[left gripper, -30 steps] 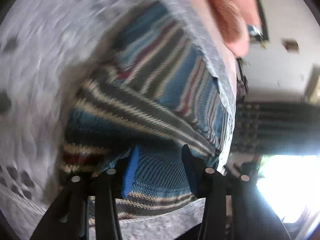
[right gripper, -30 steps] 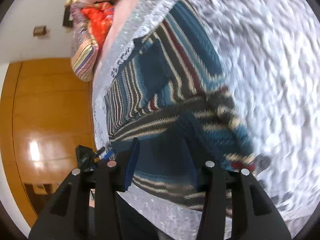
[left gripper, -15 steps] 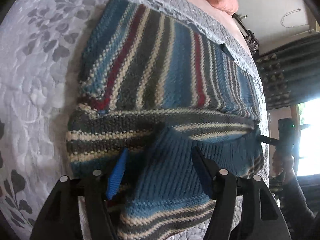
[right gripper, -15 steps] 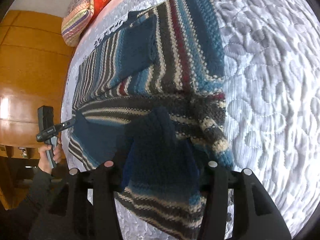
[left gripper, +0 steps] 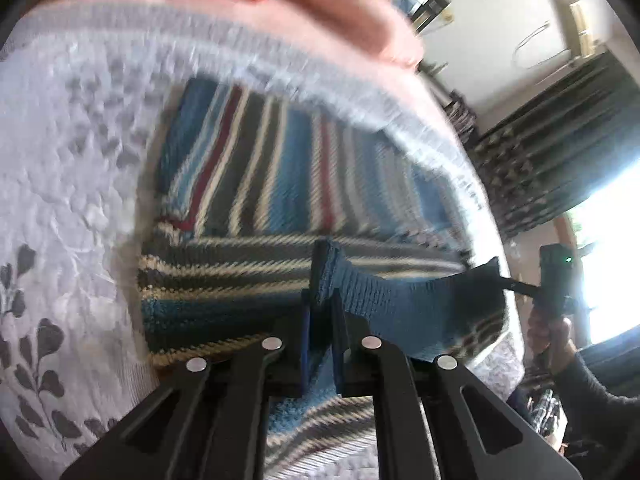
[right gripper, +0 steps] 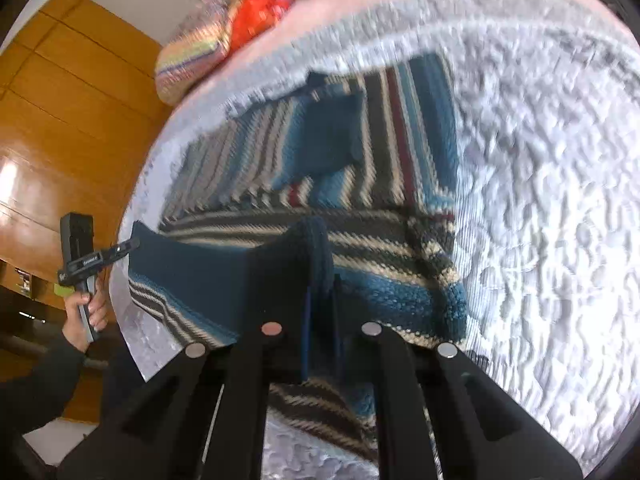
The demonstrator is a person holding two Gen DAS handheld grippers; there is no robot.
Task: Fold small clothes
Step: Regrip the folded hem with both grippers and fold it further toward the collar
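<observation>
Striped knit sweater [left gripper: 256, 184] lay blurred on the quilted bedspread [left gripper: 80, 184], far hem near its edge. Left gripper [left gripper: 322, 312] and right gripper [right gripper: 320, 292] each pinched the blue band, lifted taut between them

The striped sweater [left gripper: 256, 200] is viewed close and low from its near hem by both wrist cameras, aimed toward the pillows [right gripper: 224, 36] beyond it. The same hem band is shared, seen from its opposite ends.
</observation>
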